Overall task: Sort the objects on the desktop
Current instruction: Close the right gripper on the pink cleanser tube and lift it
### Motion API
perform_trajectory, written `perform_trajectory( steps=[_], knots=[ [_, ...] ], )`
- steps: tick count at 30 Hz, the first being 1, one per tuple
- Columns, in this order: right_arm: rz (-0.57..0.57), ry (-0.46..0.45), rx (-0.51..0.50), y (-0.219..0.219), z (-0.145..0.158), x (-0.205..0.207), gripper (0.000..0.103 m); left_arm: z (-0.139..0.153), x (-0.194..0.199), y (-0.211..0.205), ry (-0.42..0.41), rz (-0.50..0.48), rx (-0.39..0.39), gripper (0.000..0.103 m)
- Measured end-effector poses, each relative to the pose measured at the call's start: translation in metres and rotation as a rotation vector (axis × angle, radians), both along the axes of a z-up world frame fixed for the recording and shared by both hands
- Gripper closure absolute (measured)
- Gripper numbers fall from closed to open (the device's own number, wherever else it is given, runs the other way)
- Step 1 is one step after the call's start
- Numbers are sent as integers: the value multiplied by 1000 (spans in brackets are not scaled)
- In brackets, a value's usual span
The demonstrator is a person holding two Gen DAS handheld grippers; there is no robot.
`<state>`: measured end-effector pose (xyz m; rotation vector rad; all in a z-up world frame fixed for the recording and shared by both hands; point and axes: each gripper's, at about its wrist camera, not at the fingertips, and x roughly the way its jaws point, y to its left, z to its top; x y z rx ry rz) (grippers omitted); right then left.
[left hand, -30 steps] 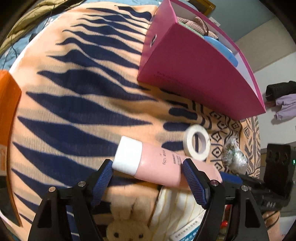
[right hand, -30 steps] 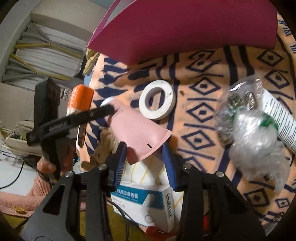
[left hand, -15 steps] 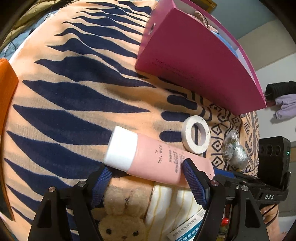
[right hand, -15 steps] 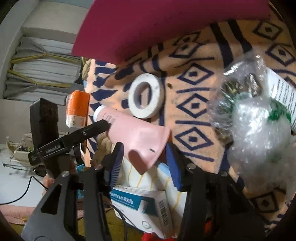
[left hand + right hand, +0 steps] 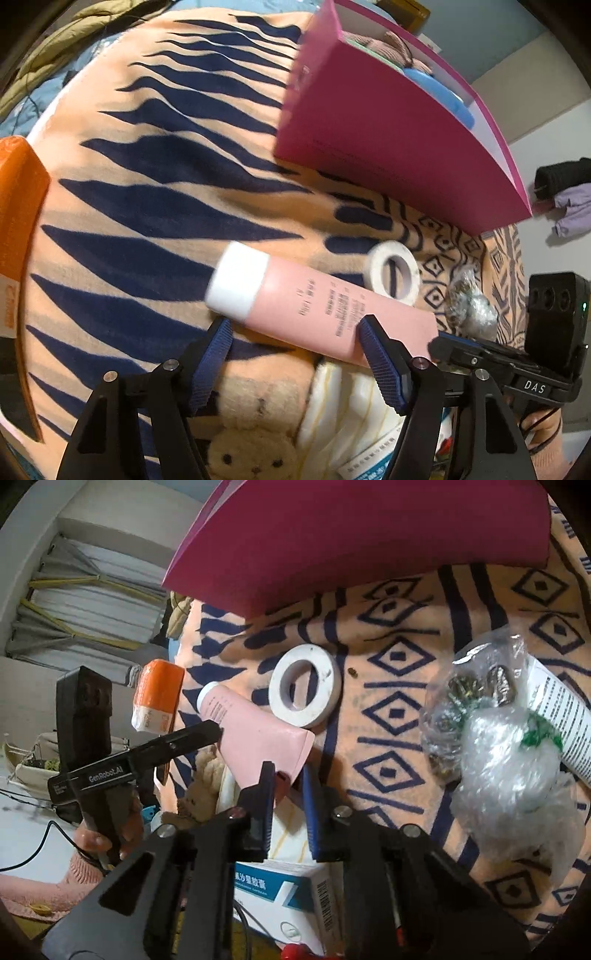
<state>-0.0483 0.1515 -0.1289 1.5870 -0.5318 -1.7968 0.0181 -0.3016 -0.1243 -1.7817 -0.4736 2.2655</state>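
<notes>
On the striped blanket (image 5: 155, 206), the right hand-held gripper (image 5: 288, 775) pinches the pink tube's (image 5: 332, 314) crimped end; the left hand-held gripper (image 5: 295, 350) is spread, tape ring (image 5: 304, 685) at 12 o'clock.

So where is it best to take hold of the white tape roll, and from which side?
Take the white tape roll across its ring wall, one finger in the centre hole, one outside, coming from above. It lies flat on the blanket, so its thin edge offers little; the pink tube crowds its near-left side.

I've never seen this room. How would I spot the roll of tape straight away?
Find the big pink box on the striped blanket. Just in front of it lies the tape roll, beside the pink tube. It is the only white ring with a hole.
</notes>
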Motion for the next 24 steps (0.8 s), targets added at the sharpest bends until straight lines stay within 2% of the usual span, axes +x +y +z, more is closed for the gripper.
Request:
perform_trajectory(
  steps=[4, 6, 7, 14, 18, 24],
  knots=[
    [-11, -10, -12, 2, -2, -5, 87, 1, 5, -49, 9, 21, -6, 28],
    [-20, -33, -27, 2, -5, -7, 83, 2, 6, -71, 15, 25, -16, 28],
    [-20, -52, -39, 3, -7, -8, 78, 2, 7, -83, 17, 25, -15, 28],
    [5, -126, -54, -6, -21, -10, 73, -11, 22, -156, -3, -25, 4, 28],
    [15, -76, -29, -11, -15, -11, 73, -8, 40, -206, -4, -24, 29, 28],
    [14, 23, 5, -8, 5, -13, 84, -1, 69, -284, -12, -24, 90, 28]
  ],
)
